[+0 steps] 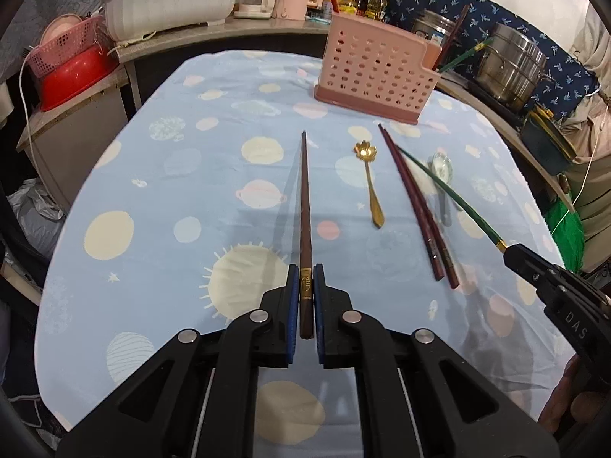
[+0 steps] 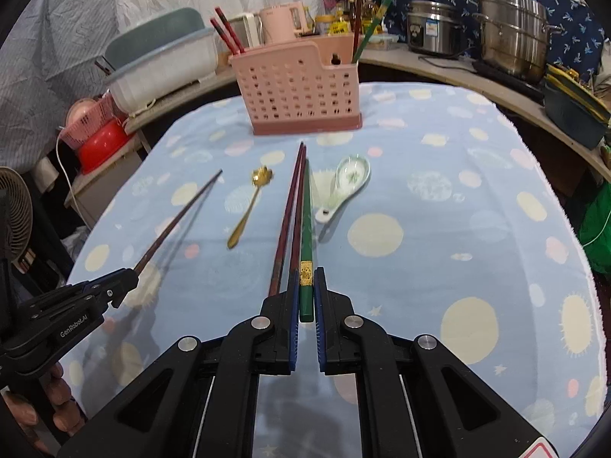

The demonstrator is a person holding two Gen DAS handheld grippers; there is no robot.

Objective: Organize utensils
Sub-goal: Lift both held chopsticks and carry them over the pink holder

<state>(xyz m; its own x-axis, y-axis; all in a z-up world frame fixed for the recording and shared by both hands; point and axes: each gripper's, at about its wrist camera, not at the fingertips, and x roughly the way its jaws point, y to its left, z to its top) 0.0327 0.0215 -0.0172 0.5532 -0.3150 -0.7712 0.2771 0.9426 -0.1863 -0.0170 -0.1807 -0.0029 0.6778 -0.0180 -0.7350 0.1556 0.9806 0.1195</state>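
Observation:
My left gripper [image 1: 306,273] is shut on a dark brown chopstick [image 1: 304,206], held above the tablecloth and pointing away from me. My right gripper [image 2: 306,273] is shut on a green chopstick [image 2: 306,229], also lifted; it shows in the left wrist view [image 1: 450,194] too. A pair of dark red chopsticks [image 2: 288,221] lies on the cloth next to it. A gold flower spoon [image 2: 248,206] and a white ceramic spoon [image 2: 345,185] lie on the cloth. A pink perforated utensil holder [image 2: 301,87] stands at the far edge with chopsticks standing in it.
The table has a blue cloth with planet prints [image 2: 458,229]. Behind it a counter holds a white tub [image 2: 160,65], a pink kettle [image 2: 282,23], steel pots [image 2: 511,26] and bottles. A red bowl with a pink basket [image 2: 97,137] sits left.

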